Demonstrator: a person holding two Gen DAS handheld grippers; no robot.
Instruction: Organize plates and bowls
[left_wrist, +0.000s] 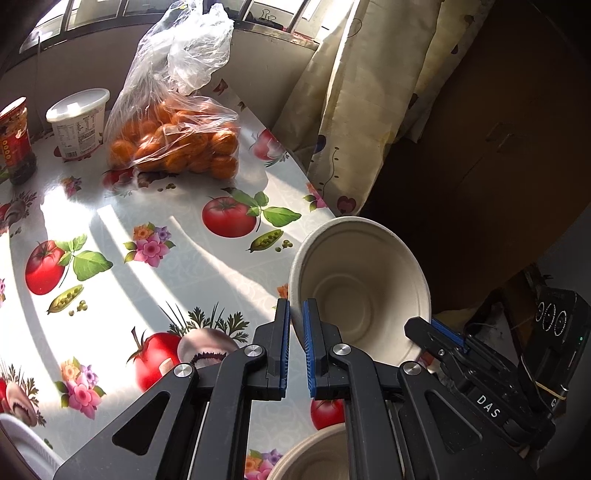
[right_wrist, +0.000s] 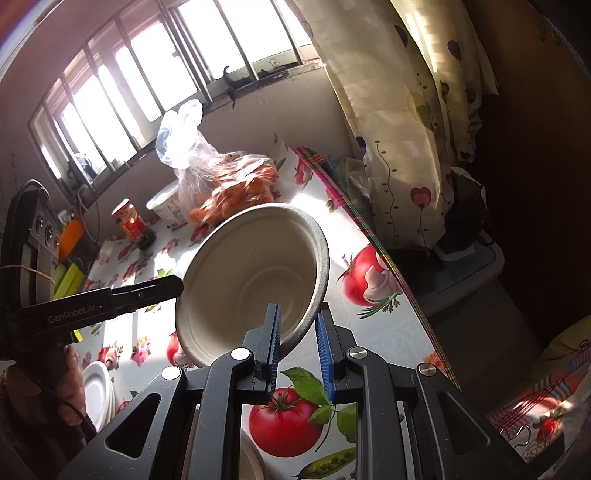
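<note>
A beige paper bowl (left_wrist: 354, 280) hangs tilted above the fruit-print table (left_wrist: 155, 206), held from two sides. My left gripper (left_wrist: 295, 306) is shut on its left rim, the blue pads pinching the wall. In the left wrist view my right gripper (left_wrist: 436, 328) grips the opposite rim. The right wrist view shows the same bowl (right_wrist: 251, 266) with my right gripper (right_wrist: 297, 314) shut on its near rim, and the left gripper (right_wrist: 173, 286) reaching in from the left. A second paper bowl (left_wrist: 314, 454) sits on the table below, partly hidden by the gripper body.
A bag of oranges (left_wrist: 177, 144), a white tub (left_wrist: 77, 122) and a red-labelled jar (left_wrist: 16, 140) stand at the table's far side. White plates (right_wrist: 98, 391) are stacked at the near left. A curtain (left_wrist: 351, 110) hangs past the table's right edge.
</note>
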